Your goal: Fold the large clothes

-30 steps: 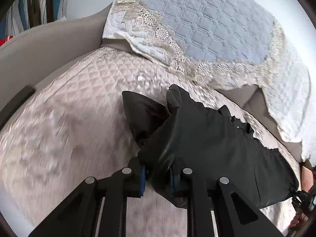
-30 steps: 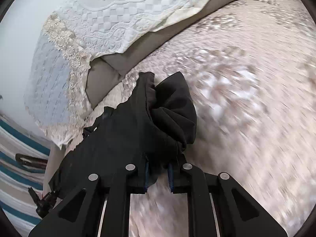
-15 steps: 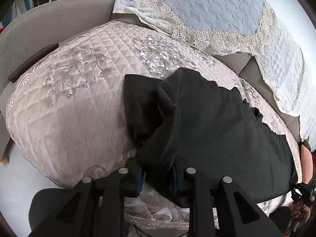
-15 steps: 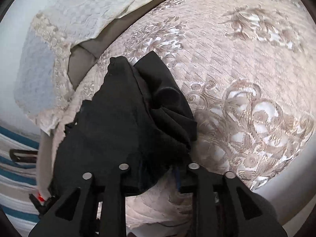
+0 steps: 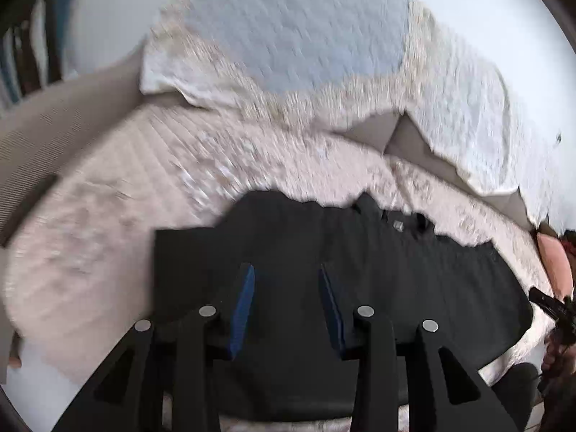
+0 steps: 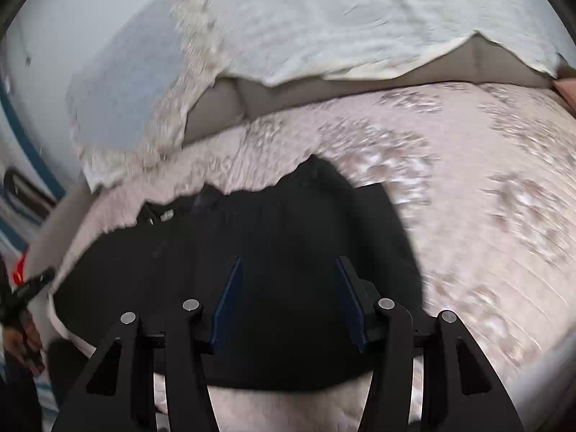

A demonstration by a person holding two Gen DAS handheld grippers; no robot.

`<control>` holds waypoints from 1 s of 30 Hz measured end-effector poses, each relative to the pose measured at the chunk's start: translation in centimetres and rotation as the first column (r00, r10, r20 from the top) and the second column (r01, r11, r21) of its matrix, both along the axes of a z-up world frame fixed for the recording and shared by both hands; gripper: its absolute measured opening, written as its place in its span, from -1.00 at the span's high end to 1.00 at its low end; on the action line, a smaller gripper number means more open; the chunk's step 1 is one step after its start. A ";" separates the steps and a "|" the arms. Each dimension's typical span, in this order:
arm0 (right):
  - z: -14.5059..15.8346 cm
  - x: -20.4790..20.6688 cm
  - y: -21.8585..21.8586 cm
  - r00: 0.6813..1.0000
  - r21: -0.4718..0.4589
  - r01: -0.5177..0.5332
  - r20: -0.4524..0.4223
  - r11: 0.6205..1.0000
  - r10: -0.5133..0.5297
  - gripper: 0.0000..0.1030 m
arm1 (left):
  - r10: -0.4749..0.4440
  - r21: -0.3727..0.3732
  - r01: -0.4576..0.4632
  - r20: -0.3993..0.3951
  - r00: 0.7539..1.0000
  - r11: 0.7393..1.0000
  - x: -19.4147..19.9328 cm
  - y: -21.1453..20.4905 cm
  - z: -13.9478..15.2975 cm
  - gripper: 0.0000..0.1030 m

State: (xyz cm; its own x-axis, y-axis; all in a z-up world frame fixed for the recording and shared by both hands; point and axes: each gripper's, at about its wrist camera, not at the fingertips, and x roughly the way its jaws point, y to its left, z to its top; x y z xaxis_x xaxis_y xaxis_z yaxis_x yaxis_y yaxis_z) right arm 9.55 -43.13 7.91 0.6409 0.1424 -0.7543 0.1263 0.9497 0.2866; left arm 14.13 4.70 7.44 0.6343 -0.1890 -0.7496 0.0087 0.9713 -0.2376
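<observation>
A large black garment (image 5: pixel 414 288) lies spread flat on the quilted beige seat cover (image 5: pixel 108 216) of a sofa. It also shows in the right wrist view (image 6: pixel 273 230). My left gripper (image 5: pixel 286 273) is open and empty, just above the garment's left part. My right gripper (image 6: pixel 288 266) is open and empty, above the garment's right part. The blue pads (image 5: pixel 243 302) of both grippers are bare. Both views are motion-blurred.
The sofa back carries a white lace cover (image 5: pixel 468 126) and a pale blue quilted panel (image 5: pixel 306 36). A grey armrest (image 5: pixel 46 136) is at the left. The seat's front edge runs just below the garment. The other gripper (image 5: pixel 550 306) shows at the right edge.
Both grippers have opened and let go of the black garment. The garment, bunched and lifted before, now lies flat on the seat. Both grippers have moved down toward the sofa.
</observation>
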 end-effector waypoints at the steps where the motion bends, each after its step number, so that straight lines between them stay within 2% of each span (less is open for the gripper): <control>1: -1.4 1.2 0.0 1.000 -0.015 -0.010 -0.020 1.000 0.009 -0.03 | 0.005 0.016 -0.004 -0.028 1.000 1.000 0.8 -0.3 -1.4 0.25; 3: -3.7 2.9 -0.9 0.998 -0.038 0.003 -0.056 0.999 -0.005 -0.01 | 0.003 0.069 0.001 -0.054 0.999 0.998 2.3 -0.6 -4.1 0.26; 5: -6.0 4.9 -2.6 0.994 -0.072 0.041 -0.100 0.997 -0.048 0.34 | 0.003 0.101 0.001 -0.043 0.999 0.995 3.3 -0.6 -5.9 0.32; 7: -6.8 5.4 -3.7 0.993 -0.075 0.065 -0.091 0.995 -0.072 0.36 | -0.003 0.107 0.004 -0.017 1.000 0.994 3.7 -0.5 -5.9 0.32; 9: -6.8 5.5 -4.3 0.992 -0.052 0.083 -0.088 0.995 -0.087 0.37 | 0.000 0.118 0.004 -0.030 1.000 0.993 3.7 -0.3 -5.6 0.32; 11: -6.1 5.0 -4.0 0.992 -0.069 0.090 -0.085 0.994 -0.096 0.36 | 0.010 0.115 -0.005 -0.041 0.999 0.993 3.1 -0.4 -4.6 0.32; 14: -4.2 3.9 -3.2 0.997 -0.101 0.073 -0.030 0.992 -0.076 0.33 | 0.009 0.089 -0.009 -0.009 1.000 0.996 2.1 -0.2 -2.9 0.32; 16: -4.2 4.5 -3.4 0.997 -0.115 0.066 -0.037 0.991 -0.070 0.33 | 0.011 0.086 -0.012 0.017 1.000 0.996 2.5 -0.2 -2.4 0.32; 18: -5.1 5.6 -4.3 0.995 -0.086 0.080 -0.051 0.993 -0.084 0.33 | 0.031 0.102 -0.032 0.018 0.999 0.994 3.8 0.0 -2.9 0.32; 20: -6.6 6.3 -5.4 0.992 -0.066 0.106 -0.062 0.992 -0.110 0.49 | 0.063 0.120 -0.062 -0.005 0.998 0.991 4.7 0.7 -4.4 0.35; 21: -7.3 6.4 -5.8 0.992 -0.068 0.110 -0.056 0.992 -0.114 0.57 | 0.077 0.104 -0.074 -0.021 0.997 0.992 4.9 1.4 -5.6 0.41; 23: -7.6 5.8 -6.2 0.990 -0.053 0.137 -0.032 0.989 -0.139 0.74 | 0.086 0.081 -0.087 0.014 0.996 0.993 4.4 2.3 -6.5 0.67; 26: -7.8 5.7 -6.7 0.987 -0.031 0.154 -0.035 0.988 -0.155 0.88 | 0.099 0.081 -0.102 0.043 0.994 0.991 3.8 2.6 -6.7 0.72; 28: -7.9 5.7 -7.0 0.985 -0.012 0.166 -0.039 0.986 -0.166 0.89 | 0.099 0.080 -0.102 0.037 0.994 0.992 3.9 2.6 -6.6 0.72; 30: -7.3 5.7 -6.6 0.984 -0.037 0.169 -0.046 0.985 -0.171 0.85 | 0.088 0.106 -0.090 0.025 0.996 0.990 3.9 2.3 -6.1 0.72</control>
State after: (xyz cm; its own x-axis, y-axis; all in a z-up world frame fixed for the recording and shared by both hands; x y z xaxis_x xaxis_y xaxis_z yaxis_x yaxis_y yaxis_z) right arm 15.23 -49.78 0.57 0.6164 0.0095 -0.7874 0.2995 0.9219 0.2456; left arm 17.99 6.97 1.39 0.6605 -0.0508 -0.7491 -0.0753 0.9882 -0.1334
